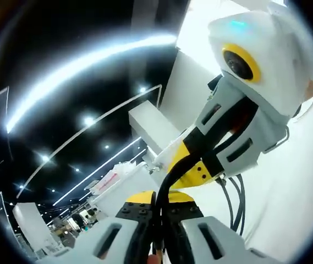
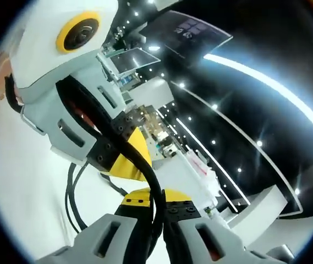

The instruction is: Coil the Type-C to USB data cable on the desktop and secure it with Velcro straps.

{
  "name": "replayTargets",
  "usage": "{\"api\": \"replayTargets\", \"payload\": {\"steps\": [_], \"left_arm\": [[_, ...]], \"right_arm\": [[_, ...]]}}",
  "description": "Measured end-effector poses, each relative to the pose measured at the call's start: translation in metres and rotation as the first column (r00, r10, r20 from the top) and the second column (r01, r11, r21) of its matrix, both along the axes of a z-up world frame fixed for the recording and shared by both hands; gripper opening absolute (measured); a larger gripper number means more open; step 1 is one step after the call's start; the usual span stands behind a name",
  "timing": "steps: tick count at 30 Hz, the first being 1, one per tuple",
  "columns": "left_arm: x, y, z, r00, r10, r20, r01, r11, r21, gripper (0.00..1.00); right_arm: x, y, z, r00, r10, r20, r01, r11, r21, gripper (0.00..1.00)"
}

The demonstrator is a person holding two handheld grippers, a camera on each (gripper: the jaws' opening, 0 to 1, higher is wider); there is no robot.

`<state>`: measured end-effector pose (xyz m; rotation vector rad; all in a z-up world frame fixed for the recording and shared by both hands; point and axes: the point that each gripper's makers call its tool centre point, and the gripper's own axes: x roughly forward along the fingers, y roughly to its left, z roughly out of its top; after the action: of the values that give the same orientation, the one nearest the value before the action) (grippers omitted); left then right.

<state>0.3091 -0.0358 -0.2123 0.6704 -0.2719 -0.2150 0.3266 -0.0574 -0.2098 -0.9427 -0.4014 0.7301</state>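
Both cameras tilt upward toward a dark ceiling with light strips. The left gripper view looks close past its own jaws at the right gripper (image 1: 214, 157); the right gripper view faces back at the left gripper (image 2: 109, 146). Both share the black cable (image 1: 170, 176) stretched between them.

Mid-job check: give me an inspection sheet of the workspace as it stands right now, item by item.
Surface: white surface behind the tools.
Job's things: black cable runs between both tools; Velcro straps not seen.
Clutter: nothing seen.
Grippers: left tool shut on the black cable; right tool shut on it too, the two facing each other closely.
Cables: loose loops of the black cable hang below the tools.
Surroundings: dark ceiling with light strips; distant white counters.
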Motion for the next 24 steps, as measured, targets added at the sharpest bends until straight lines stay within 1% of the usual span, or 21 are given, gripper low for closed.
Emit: {"api": "replayTargets", "payload": {"steps": [1,3,5,7,8,9,10,11,12,13,14,15,16,17,18,19,20,22,23,24], "left_arm": [[0.001,0.001,-0.001,0.999,-0.036,-0.027,0.035,0.999,-0.039,0.07],[0.000,0.006,-0.004,0.995,-0.078,-0.063,0.073,0.995,-0.072,0.07],[-0.002,0.014,-0.007,0.984,-0.135,-0.113,0.122,0.986,-0.117,0.07],[-0.005,0.025,-0.006,0.973,-0.177,-0.149,0.155,0.977,-0.145,0.07],[-0.007,0.032,-0.006,0.967,-0.191,-0.167,0.165,0.974,-0.157,0.07],[-0.006,0.040,0.000,0.961,-0.208,-0.184,0.175,0.968,-0.180,0.07],[-0.007,0.048,0.003,0.956,-0.224,-0.191,0.183,0.960,-0.212,0.07],[-0.008,0.056,-0.002,0.949,-0.239,-0.206,0.188,0.953,-0.238,0.07],[-0.008,0.062,-0.006,0.945,-0.242,-0.220,0.186,0.951,-0.248,0.07],[-0.001,0.081,-0.001,0.944,-0.232,-0.233,0.173,0.953,-0.249,0.07],[0.003,0.091,-0.003,0.945,-0.220,-0.242,0.159,0.955,-0.250,0.07],[0.006,0.099,-0.012,0.948,-0.202,-0.247,0.140,0.959,-0.245,0.07],[0.010,0.106,-0.016,0.947,-0.196,-0.254,0.130,0.959,-0.253,0.07],[0.010,0.105,-0.020,0.944,-0.192,-0.267,0.117,0.956,-0.270,0.07],[0.014,0.109,-0.024,0.940,-0.190,-0.283,0.107,0.953,-0.283,0.07],[0.020,0.113,-0.030,0.938,-0.190,-0.292,0.103,0.952,-0.288,0.07],[0.027,0.117,-0.034,0.934,-0.189,-0.303,0.096,0.950,-0.296,0.07],[0.044,0.124,-0.041,0.924,-0.188,-0.333,0.075,0.943,-0.324,0.07],[0.048,0.123,-0.042,0.919,-0.190,-0.346,0.072,0.942,-0.327,0.07],[0.058,0.125,-0.048,0.907,-0.186,-0.377,0.055,0.942,-0.332,0.07]], "right_arm": [[0.001,0.004,-0.002,0.999,0.006,-0.048,-0.008,1.000,-0.026,0.05],[0.001,0.010,-0.005,0.994,0.015,-0.113,-0.020,0.999,-0.043,0.05],[-0.001,0.019,-0.007,0.982,0.038,-0.184,-0.049,0.997,-0.057,0.05],[-0.003,0.032,-0.009,0.959,0.073,-0.276,-0.088,0.995,-0.043,0.05],[-0.004,0.038,-0.011,0.942,0.089,-0.323,-0.105,0.994,-0.031,0.05],[-0.004,0.045,-0.012,0.924,0.110,-0.367,-0.124,0.992,-0.015,0.05],[-0.005,0.054,-0.013,0.902,0.138,-0.409,-0.144,0.989,0.016,0.05],[-0.005,0.059,-0.015,0.886,0.151,-0.439,-0.156,0.987,0.024,0.05],[-0.005,0.067,-0.019,0.866,0.163,-0.473,-0.173,0.985,0.023,0.05],[-0.005,0.075,-0.024,0.854,0.165,-0.493,-0.181,0.983,0.014,0.04],[-0.003,0.083,-0.029,0.853,0.160,-0.497,-0.186,0.982,-0.003,0.04],[0.001,0.093,-0.033,0.854,0.159,-0.495,-0.191,0.982,-0.013,0.04],[0.005,0.099,-0.037,0.852,0.160,-0.499,-0.194,0.981,-0.016,0.04],[0.009,0.104,-0.041,0.842,0.161,-0.515,-0.195,0.981,-0.013,0.04],[0.013,0.108,-0.046,0.823,0.160,-0.545,-0.192,0.981,-0.002,0.05],[0.019,0.111,-0.049,0.811,0.162,-0.563,-0.191,0.982,0.007,0.05],[0.025,0.114,-0.051,0.799,0.167,-0.578,-0.180,0.983,0.034,0.05],[0.041,0.115,-0.055,0.789,0.154,-0.594,-0.133,0.988,0.079,0.07],[0.047,0.116,-0.056,0.784,0.160,-0.600,-0.120,0.987,0.107,0.08],[0.051,0.114,-0.052,0.784,0.182,-0.594,-0.100,0.981,0.168,0.12]]}}
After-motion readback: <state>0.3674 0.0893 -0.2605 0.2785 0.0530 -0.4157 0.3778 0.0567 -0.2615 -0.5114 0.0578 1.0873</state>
